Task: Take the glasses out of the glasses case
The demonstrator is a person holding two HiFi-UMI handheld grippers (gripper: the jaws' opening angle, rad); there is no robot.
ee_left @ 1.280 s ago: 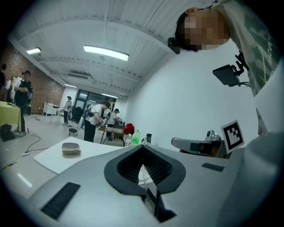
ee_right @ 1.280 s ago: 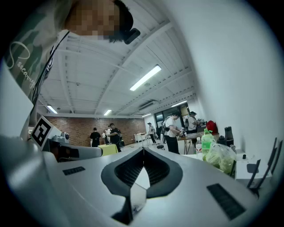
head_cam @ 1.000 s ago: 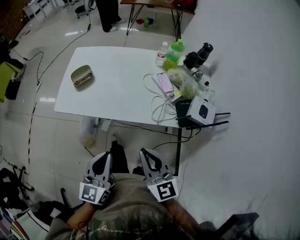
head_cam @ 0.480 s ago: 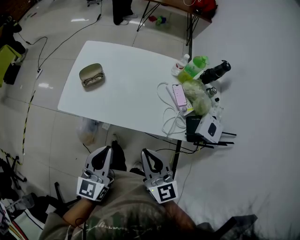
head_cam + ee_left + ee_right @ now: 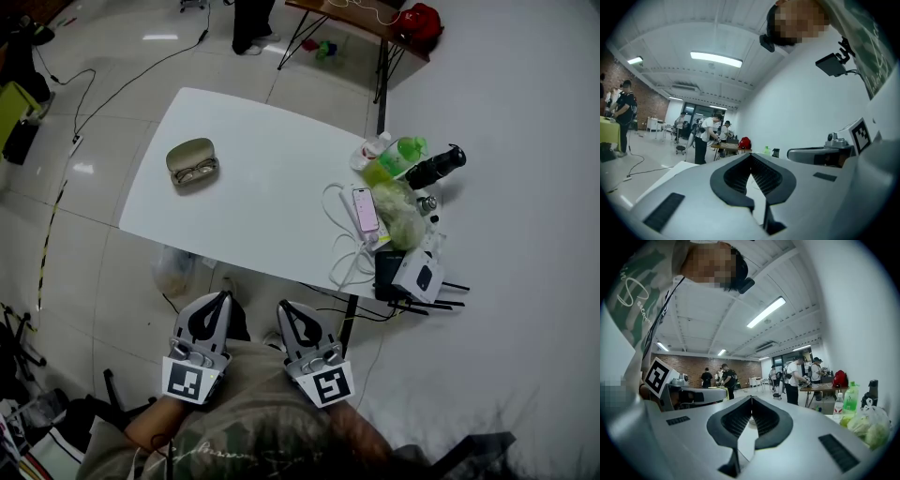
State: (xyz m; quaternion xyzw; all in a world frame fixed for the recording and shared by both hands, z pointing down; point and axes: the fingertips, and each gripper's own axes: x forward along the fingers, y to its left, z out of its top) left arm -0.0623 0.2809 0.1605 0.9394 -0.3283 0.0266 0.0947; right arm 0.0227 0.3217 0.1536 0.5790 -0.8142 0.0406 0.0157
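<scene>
Glasses case: an olive-tan glasses case (image 5: pixel 191 161) is seen lying open on the white table (image 5: pixel 253 187), toward the table's left end.
Contents: a pair of glasses (image 5: pixel 198 172) is held in the case's nearer half; they have not been taken out.
Left gripper: the left gripper (image 5: pixel 208 319) is held off the table's near edge, close to the person's body. Its jaws are closed tip to tip, with nothing between them.
Right gripper: the right gripper (image 5: pixel 298 326) is held just beside the left one, also off the table's near edge. Its jaws are pressed together and empty.
Table's right end: a phone (image 5: pixel 364 210), a looped white cable (image 5: pixel 342 246), a green bottle (image 5: pixel 398 155), a clear water bottle (image 5: pixel 371 150), a crumpled plastic bag (image 5: pixel 398 211), a black cylindrical device (image 5: pixel 433 169) and a white box (image 5: pixel 419 274) are crowded there, well apart from the case.
Under the table: a clear plastic bag (image 5: pixel 173 270) is seen on the pale tiled floor, along with trailing cables.
Beyond the table: a red bag (image 5: pixel 419 23) is seen on a second, wooden-topped table.
Gripper views only: a brick back wall (image 5: pixel 740 366), long ceiling lights (image 5: pixel 716 59) and several standing people are shown. The head view shows only one person's legs beyond the table.
Head view only: the case and glasses are shown there; neither gripper view shows them clearly.
</scene>
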